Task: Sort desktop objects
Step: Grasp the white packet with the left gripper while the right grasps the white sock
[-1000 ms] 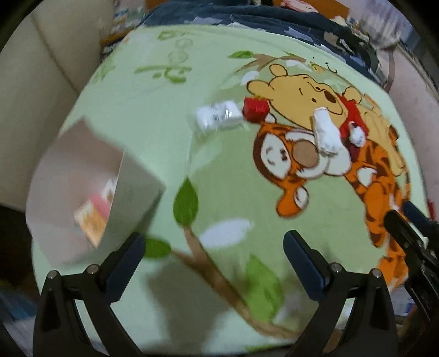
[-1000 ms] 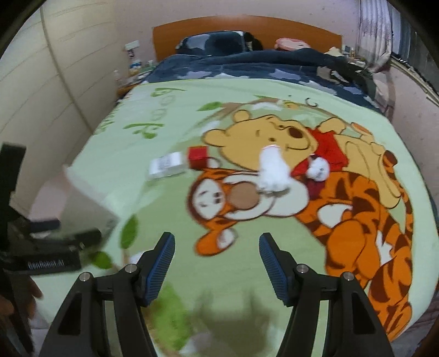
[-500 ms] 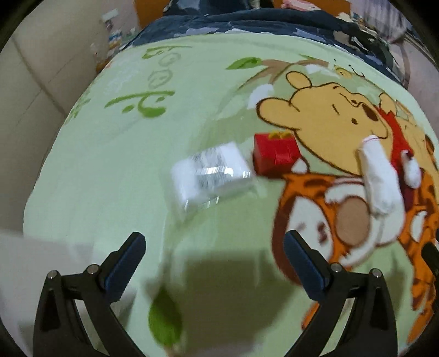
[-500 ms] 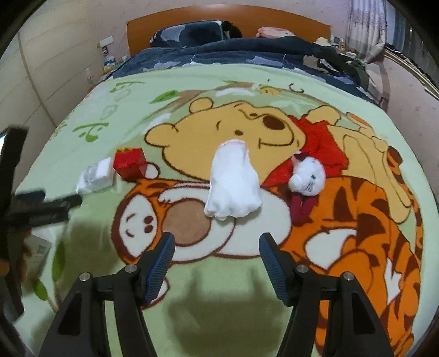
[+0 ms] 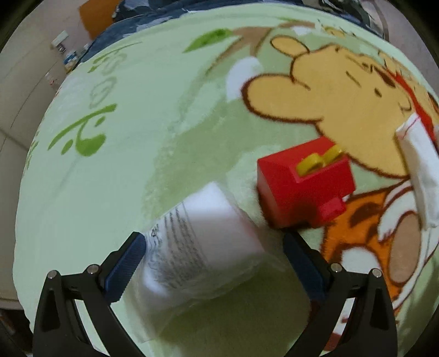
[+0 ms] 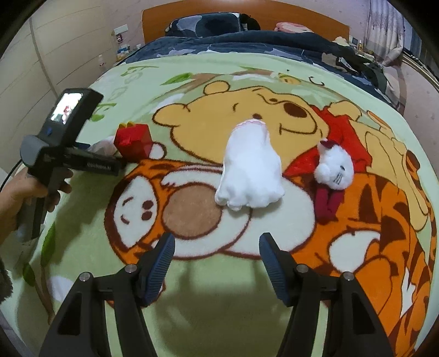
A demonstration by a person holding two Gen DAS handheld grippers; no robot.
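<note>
A white packet in clear wrap (image 5: 203,219) lies on the green cartoon blanket (image 5: 109,164), between the spread fingers of my left gripper (image 5: 212,241), which is open and angled steeply down. A red box with a yellow handle (image 5: 301,178) stands just right of the packet. My right gripper (image 6: 216,241) hovers open over the blanket with nothing between its fingers. Beyond it lie a white sock (image 6: 249,170) and a small white plush cat with red legs (image 6: 334,167). The red box (image 6: 133,138) also shows at the left of the right wrist view.
A hand (image 6: 16,186) holds the left gripper's handle (image 6: 55,153) at the blanket's left side. A dark quilt (image 6: 247,44) and a wooden headboard (image 6: 301,24) close off the far end. Walls run along the left and right of the bed.
My left gripper has moved from over a cardboard box down onto the white packet, which now lies between its fingers. My right gripper has sunk toward the sock. Both stayed open.
</note>
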